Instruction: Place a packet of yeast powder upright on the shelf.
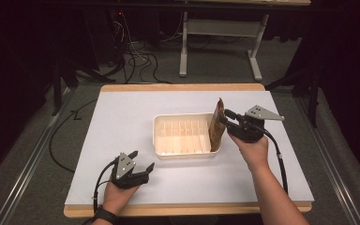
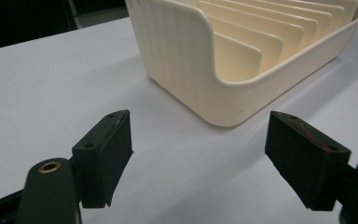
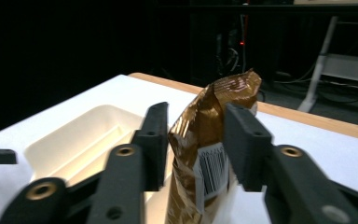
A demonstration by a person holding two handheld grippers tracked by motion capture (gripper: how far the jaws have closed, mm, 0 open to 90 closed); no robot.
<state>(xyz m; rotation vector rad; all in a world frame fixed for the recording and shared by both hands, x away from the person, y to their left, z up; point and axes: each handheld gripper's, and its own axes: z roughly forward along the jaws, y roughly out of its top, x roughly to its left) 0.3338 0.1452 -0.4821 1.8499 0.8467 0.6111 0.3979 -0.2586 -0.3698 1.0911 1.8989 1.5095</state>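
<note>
A cream ribbed tray (image 1: pixel 158 136) with upright dividers sits mid-table. A crumpled brown foil bag (image 1: pixel 217 125) stands upright in its rightmost slot, leaning on the right wall. My right gripper (image 1: pixel 223 117) reaches in from the right at the bag's upper part. In the right gripper view the bag (image 3: pixel 214 121), barcode facing me, stands between the parted jaws of that gripper (image 3: pixel 196 114), whose pads are not squeezing it. My left gripper (image 1: pixel 142 160) rests open on the table, front left of the tray. In the left gripper view its jaws (image 2: pixel 198 135) are wide apart and empty, facing the tray's corner (image 2: pixel 182 60).
The white tabletop (image 1: pixel 122 112) has a wooden edge (image 1: pixel 183 87) all round. Cables trail from both grippers off the front. Beyond the table, on the dark floor, are a grey table frame (image 1: pixel 183 51) and loose cables (image 1: pixel 138 61). The tray's other slots (image 3: pixel 88 135) hold nothing.
</note>
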